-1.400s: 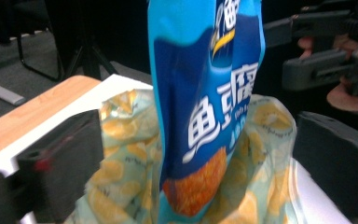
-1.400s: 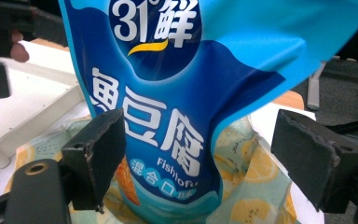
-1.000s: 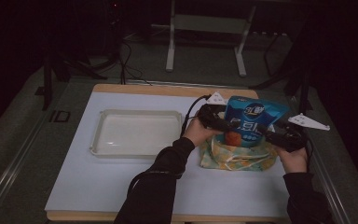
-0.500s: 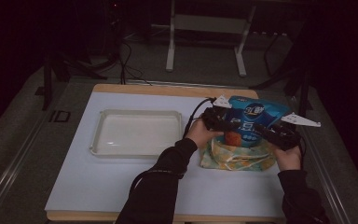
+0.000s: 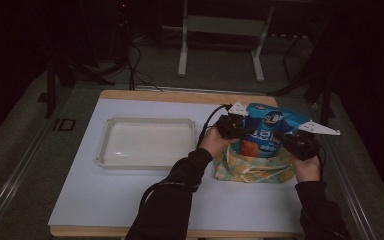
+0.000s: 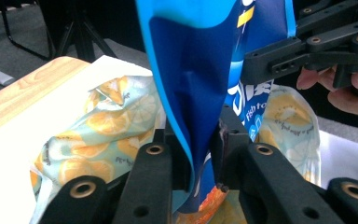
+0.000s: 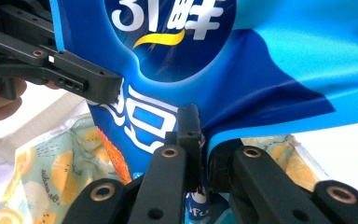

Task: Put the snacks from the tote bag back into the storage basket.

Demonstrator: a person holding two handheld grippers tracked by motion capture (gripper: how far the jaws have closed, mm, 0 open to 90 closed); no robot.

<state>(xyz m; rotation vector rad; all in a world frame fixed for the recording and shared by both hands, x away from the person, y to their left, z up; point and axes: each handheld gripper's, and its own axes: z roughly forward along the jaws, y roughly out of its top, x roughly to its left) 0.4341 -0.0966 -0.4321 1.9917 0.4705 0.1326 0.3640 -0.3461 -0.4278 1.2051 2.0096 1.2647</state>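
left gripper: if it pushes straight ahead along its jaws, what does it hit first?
Probably the blue snack bag itself, already pinched in the left gripper. Beyond it, likely the right gripper holding the bag's far side; depth is unclear.

right claw (image 7: 204, 154): jaws just closed, pinching the blue snack bag (image 7: 205, 70) | left claw (image 7: 100, 91): clamps the bag's far edge | lemon-print bag (image 7: 60, 177): below, lying on the white desk (image 7: 335, 149)

free: table front (image 5: 130, 205) | blocked: tray (image 5: 147, 142) left
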